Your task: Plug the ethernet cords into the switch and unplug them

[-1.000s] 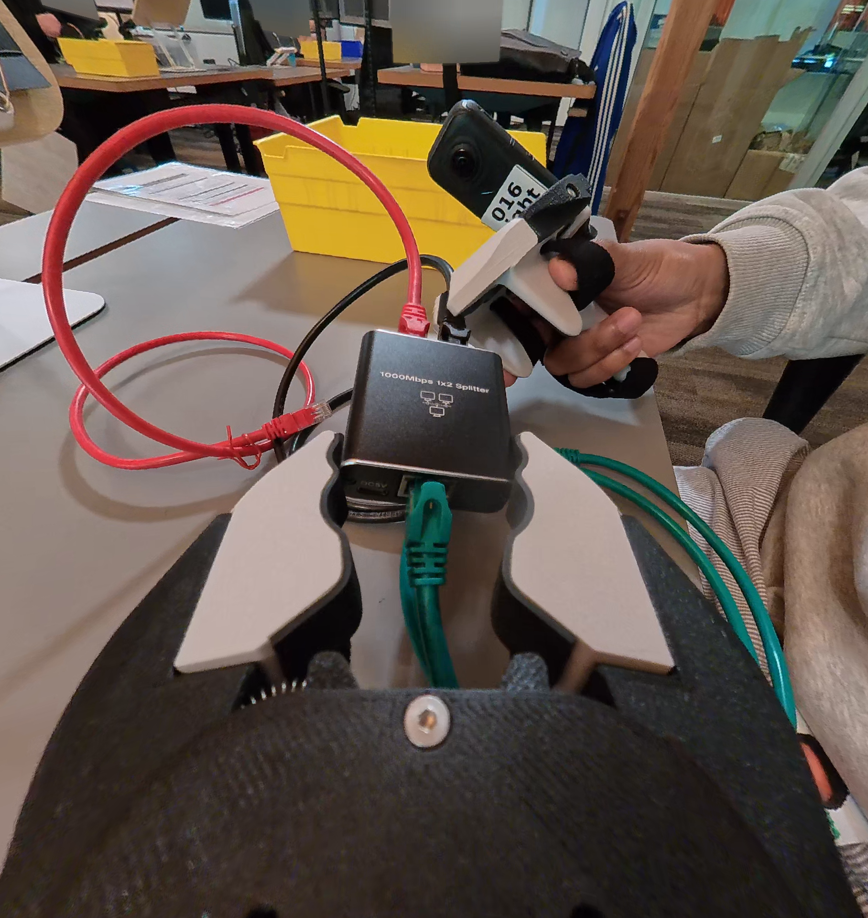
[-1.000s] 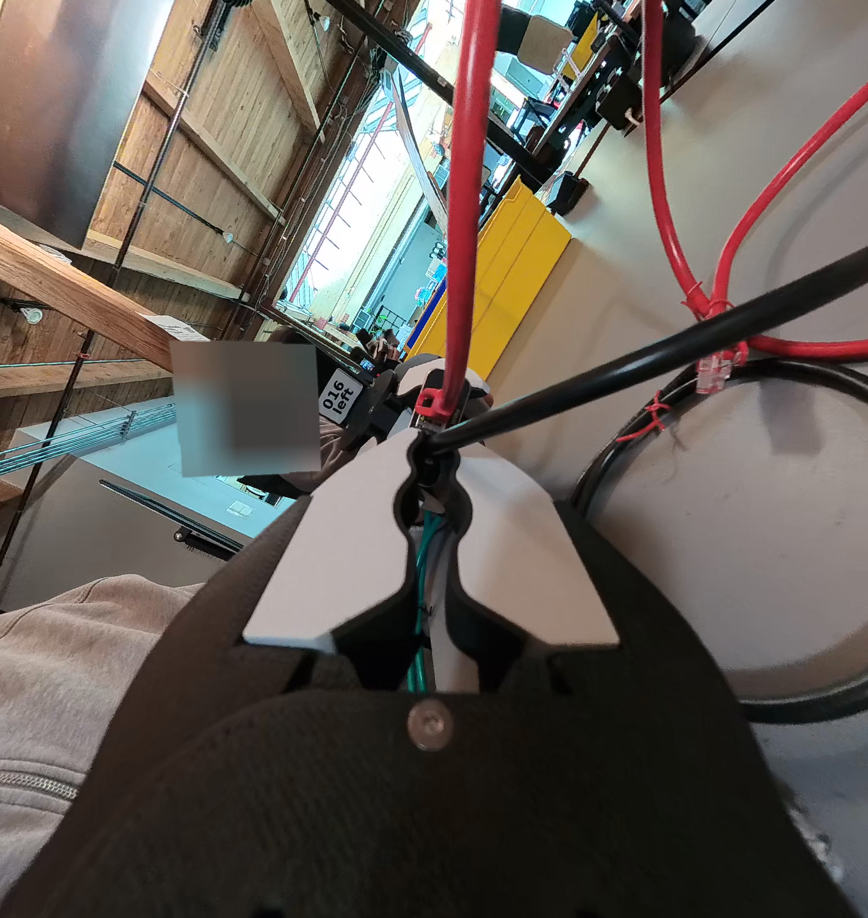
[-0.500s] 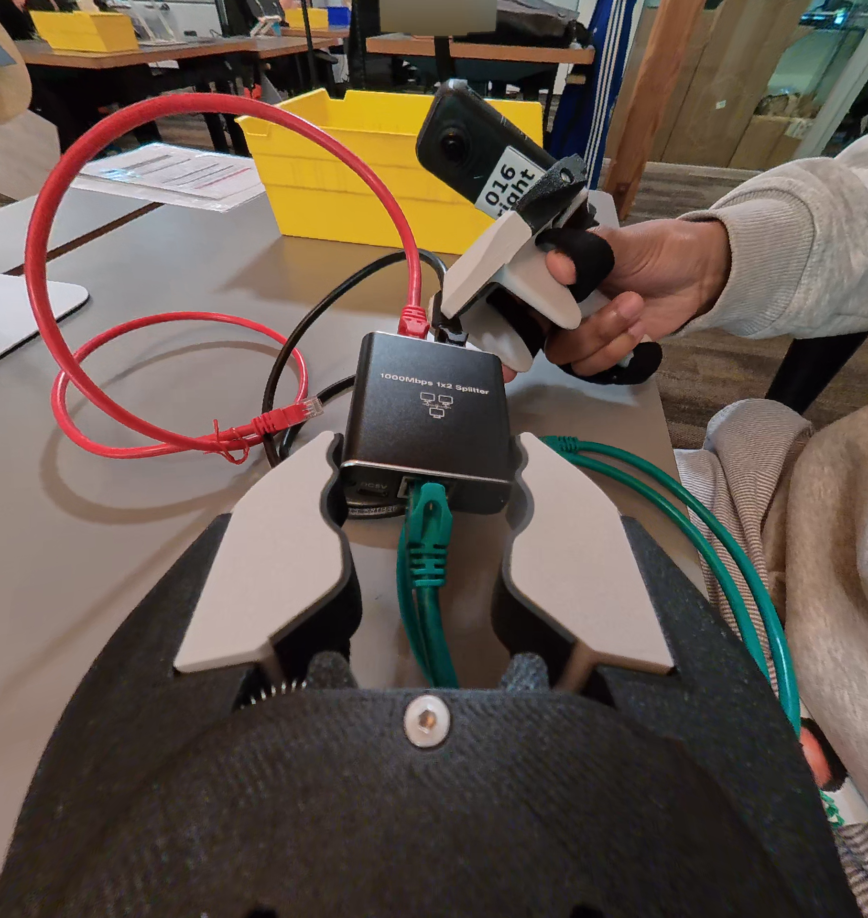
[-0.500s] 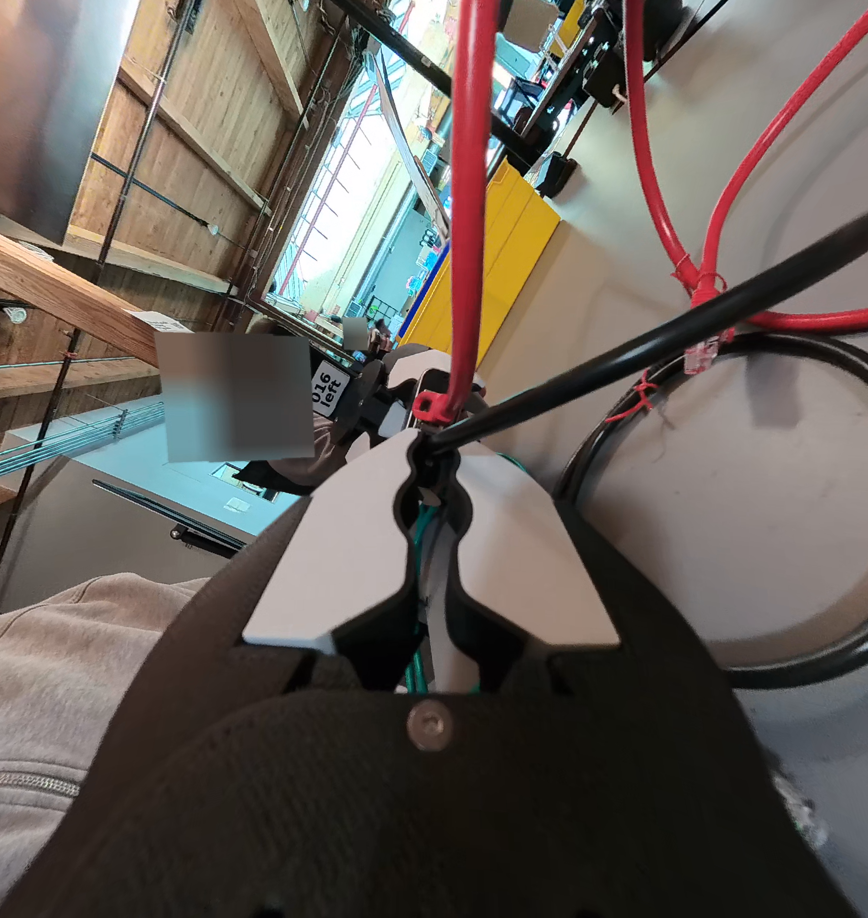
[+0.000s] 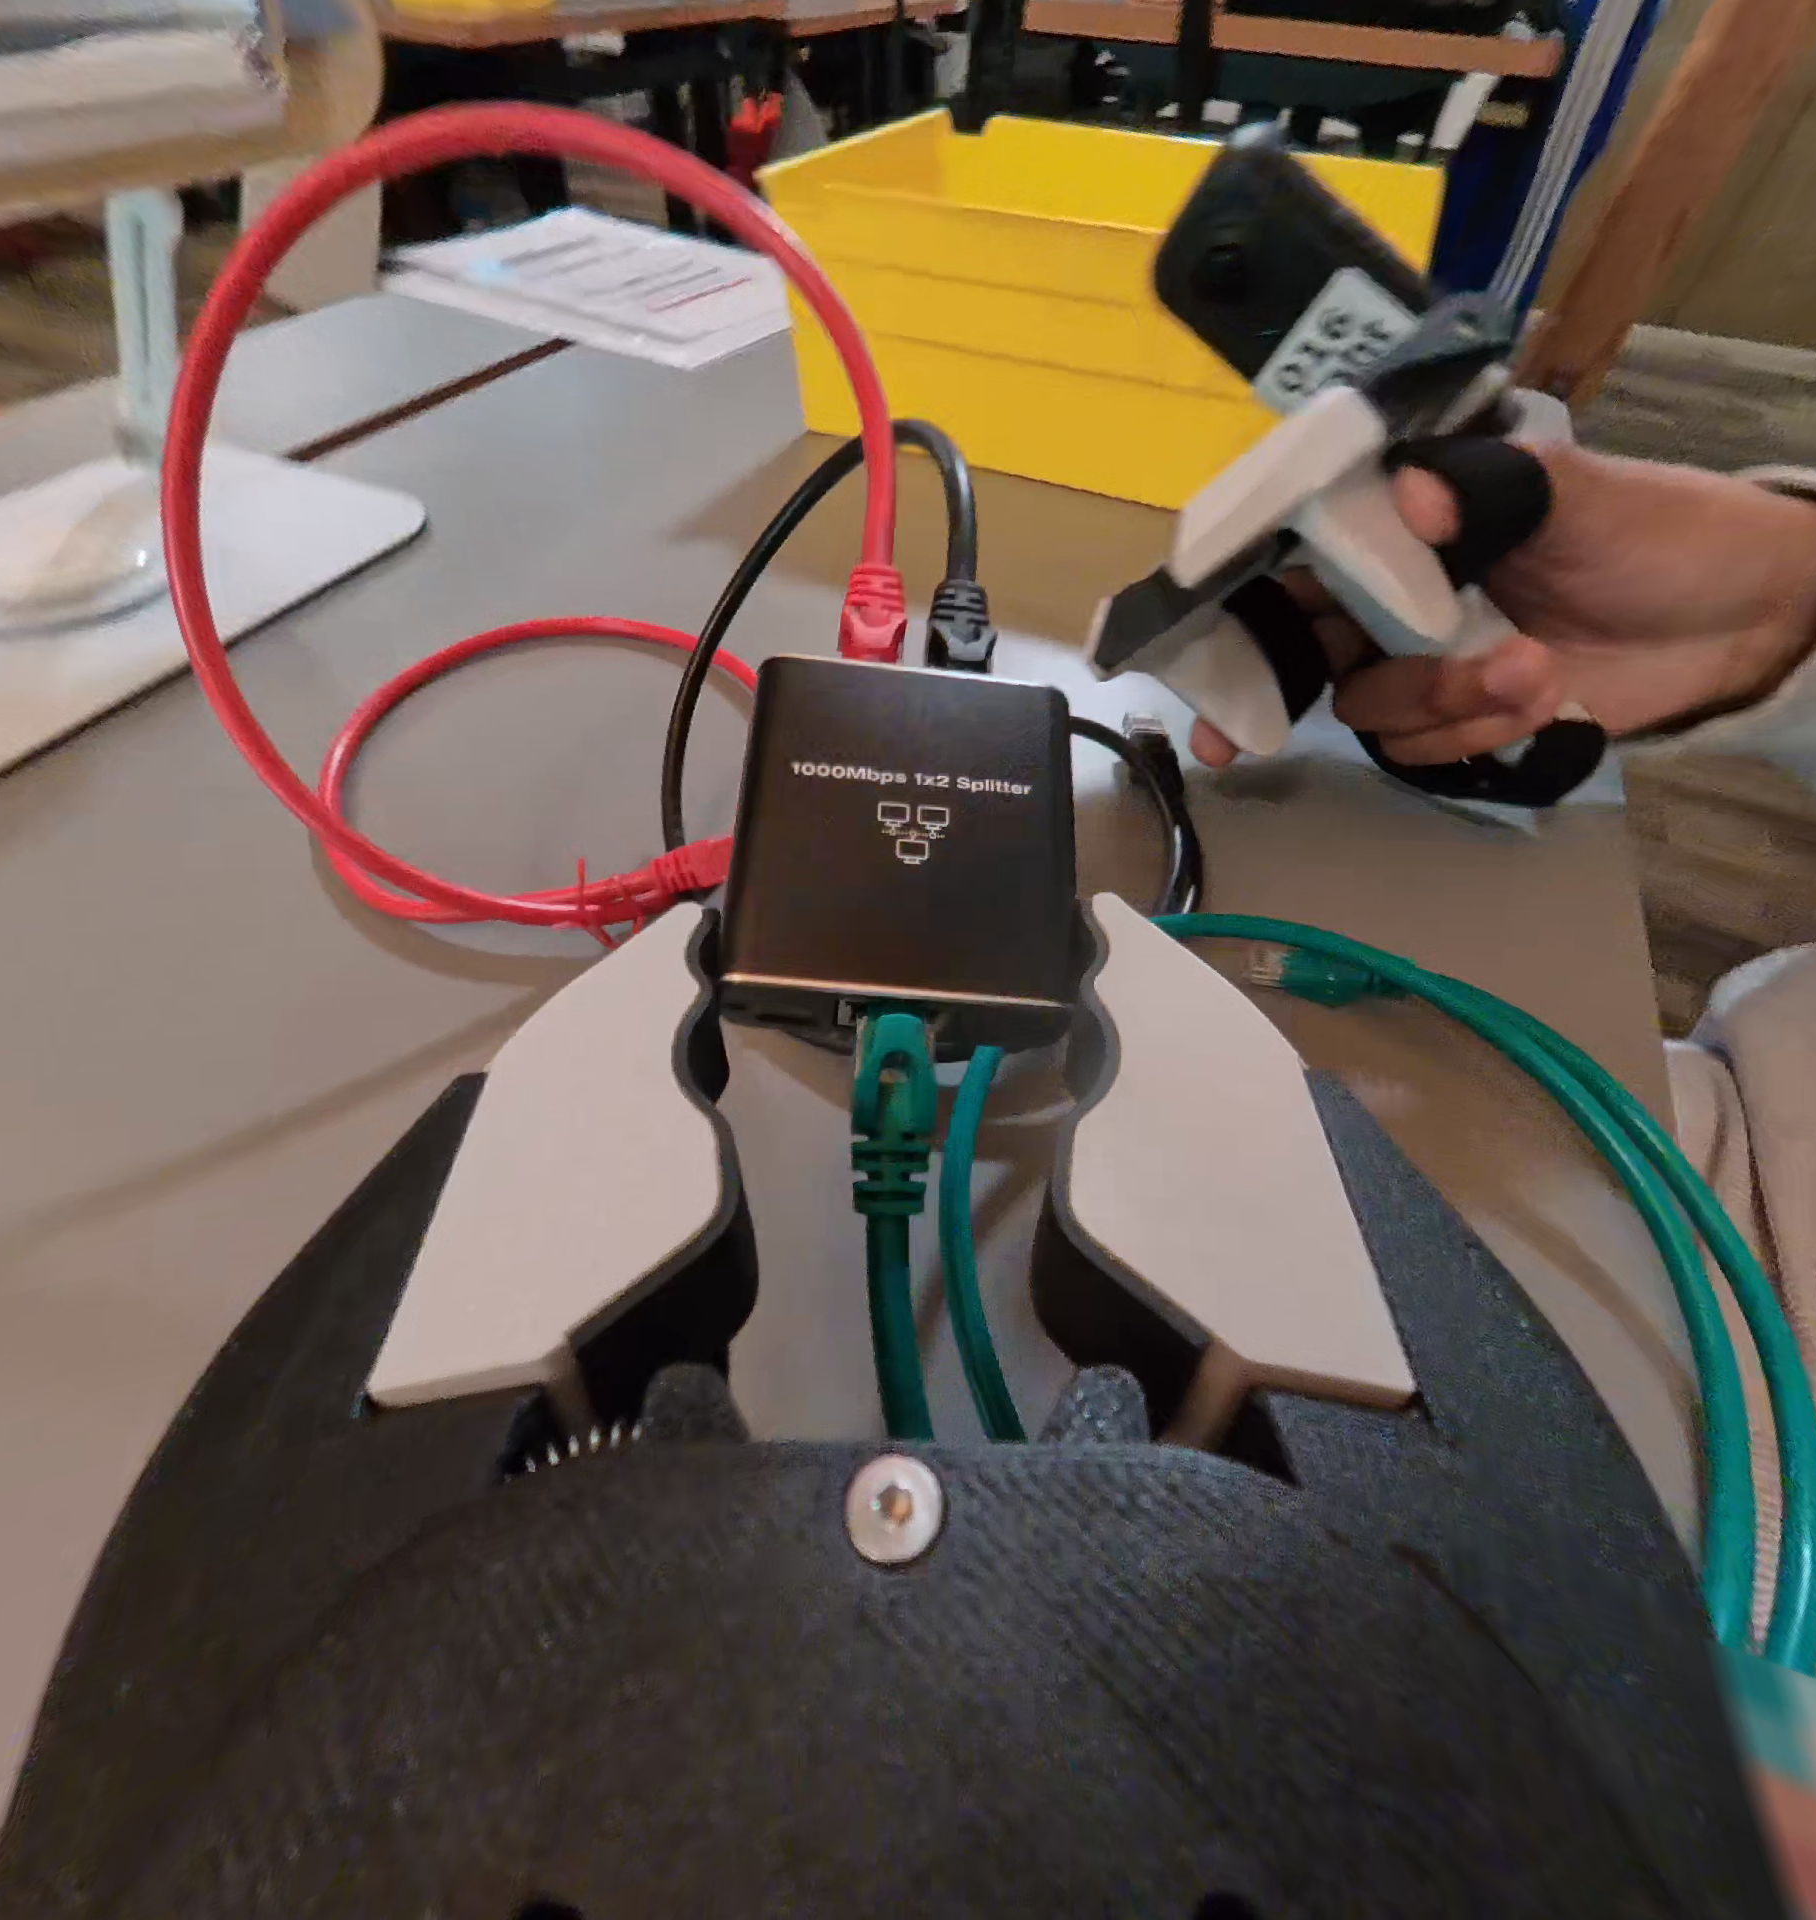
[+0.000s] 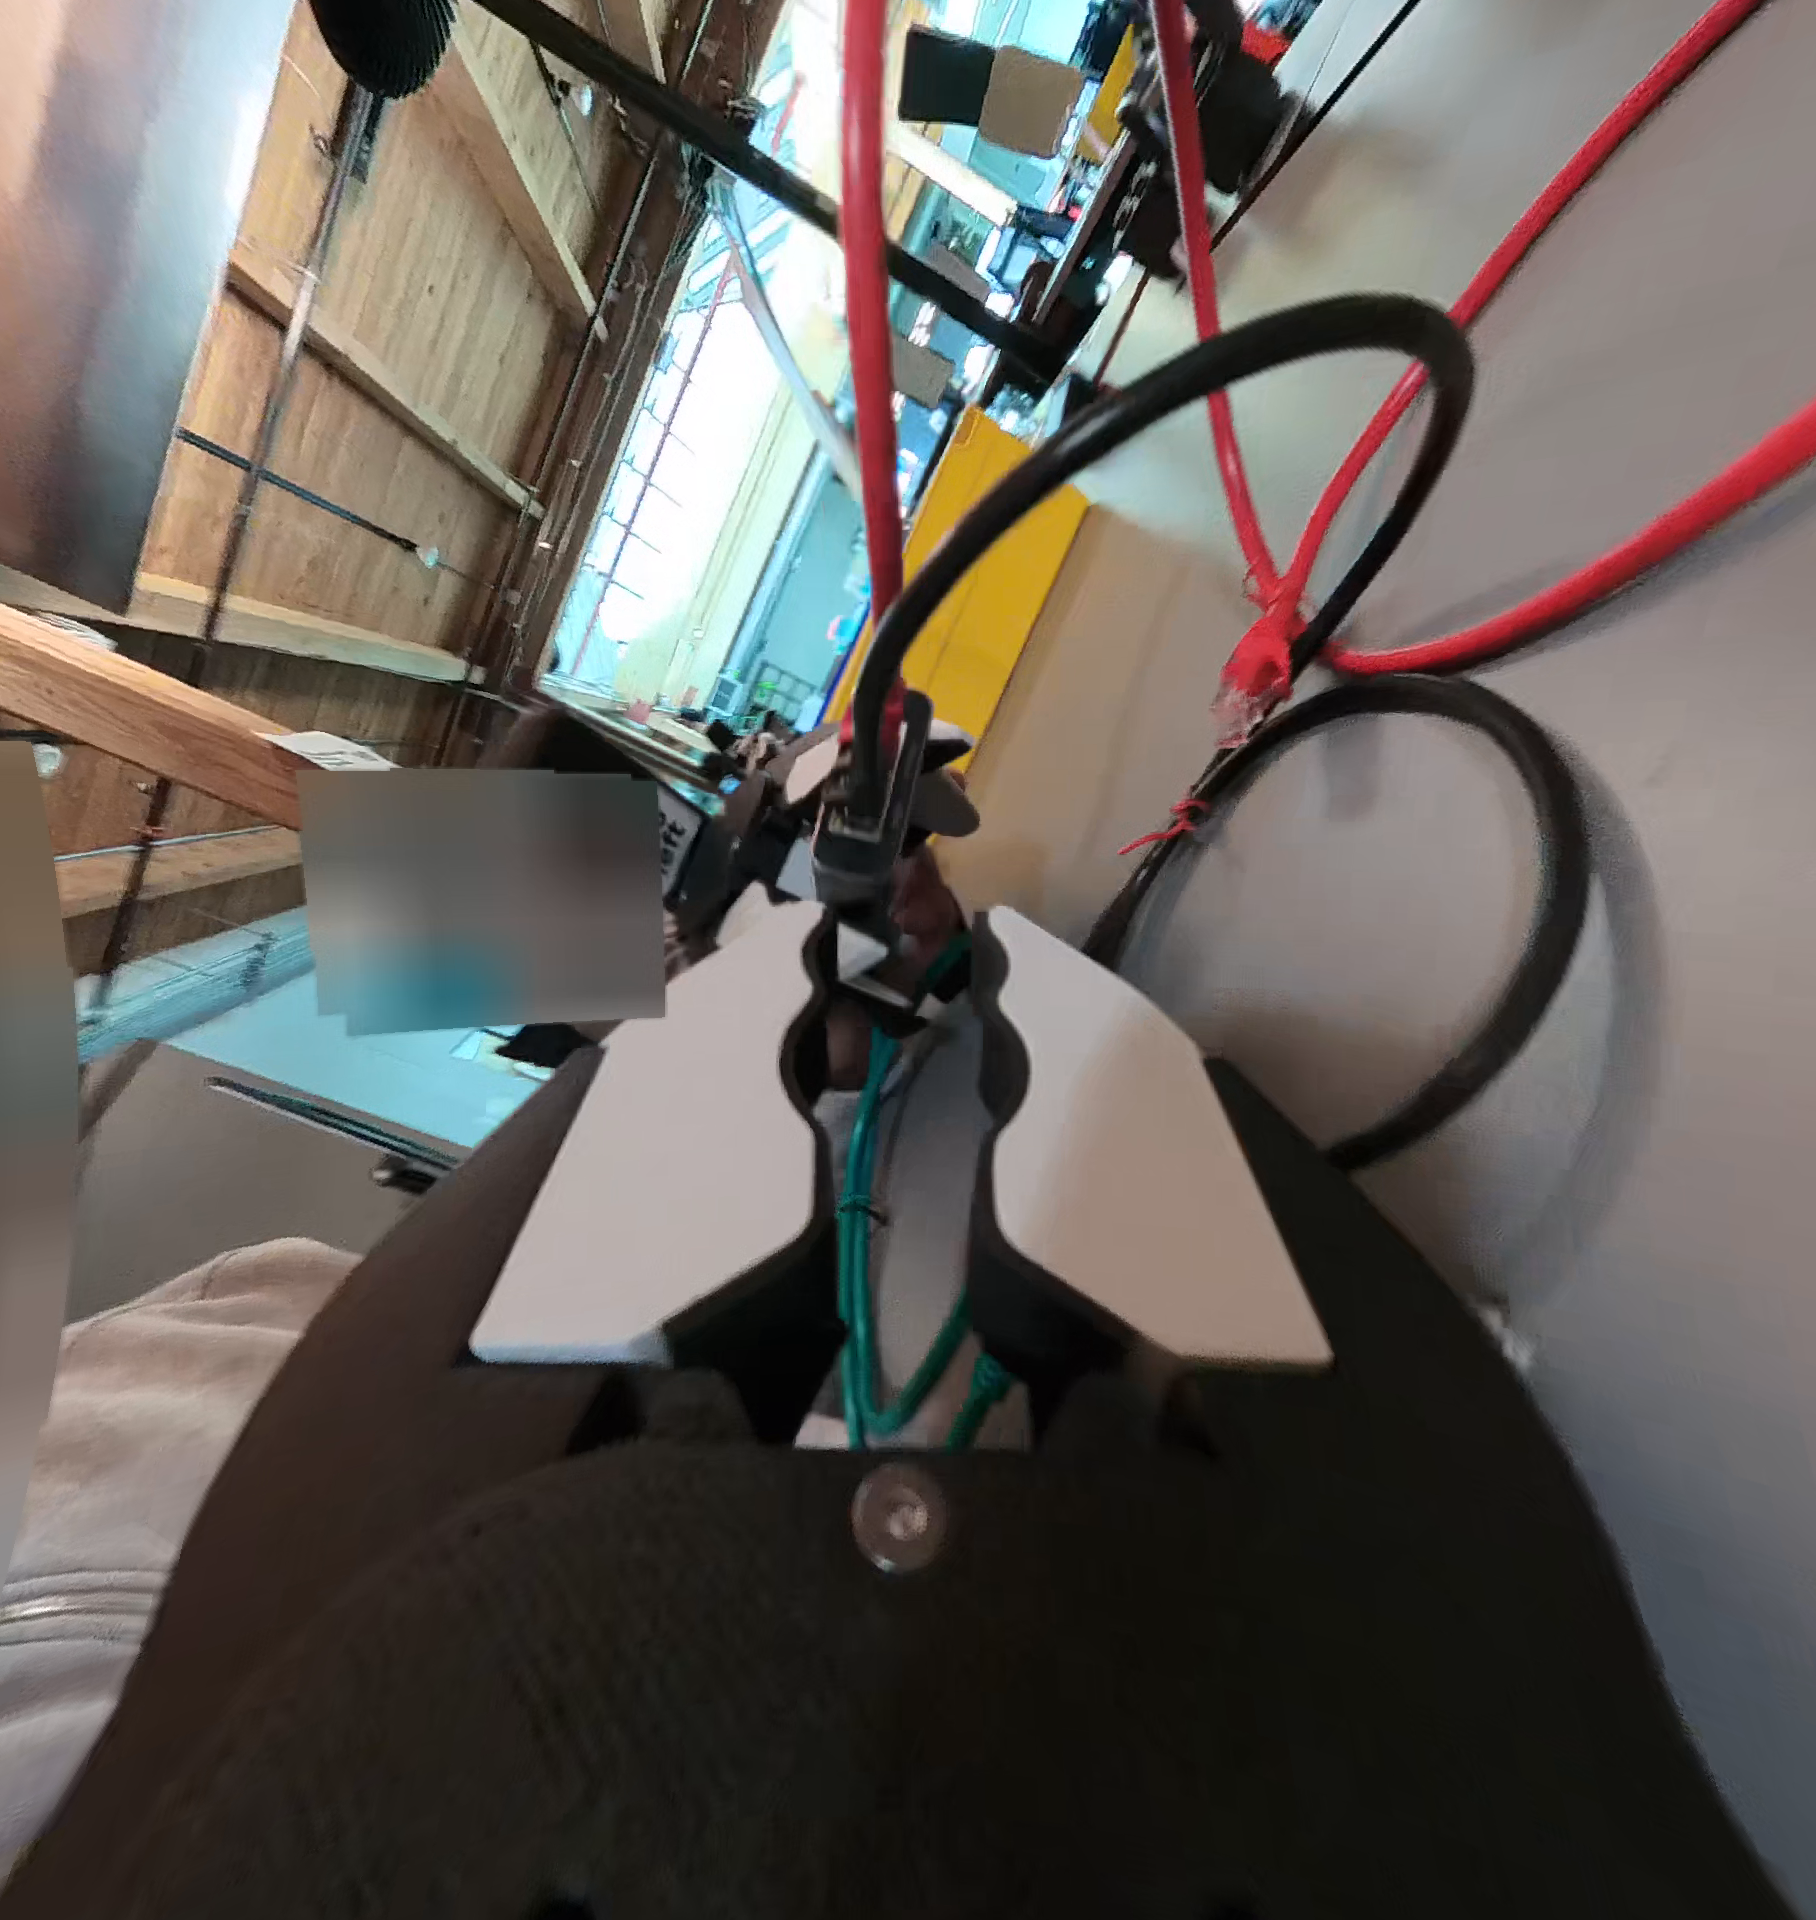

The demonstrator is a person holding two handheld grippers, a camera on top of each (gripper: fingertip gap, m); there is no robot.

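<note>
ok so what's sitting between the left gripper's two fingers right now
In the left wrist view, the black switch sits clamped between the left gripper fingers, with the green cord plugged into its near face, running back between them.

The switch (image 5: 899, 831) is set on the worktop (image 5: 208, 1039); two cords (image 5: 914, 623) are plugged behind, one (image 5: 891, 1101) before; a bin (image 5: 1039, 301) is placed beyond.

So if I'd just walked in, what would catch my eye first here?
Probably the small black box-shaped switch at the centre of the grey table, clamped between the pale fingers of the left gripper. A bright red cord arches high from its far side beside a black cord, while a green cord is plugged into its near side. To the right, the right gripper hovers open, holding nothing.
</note>
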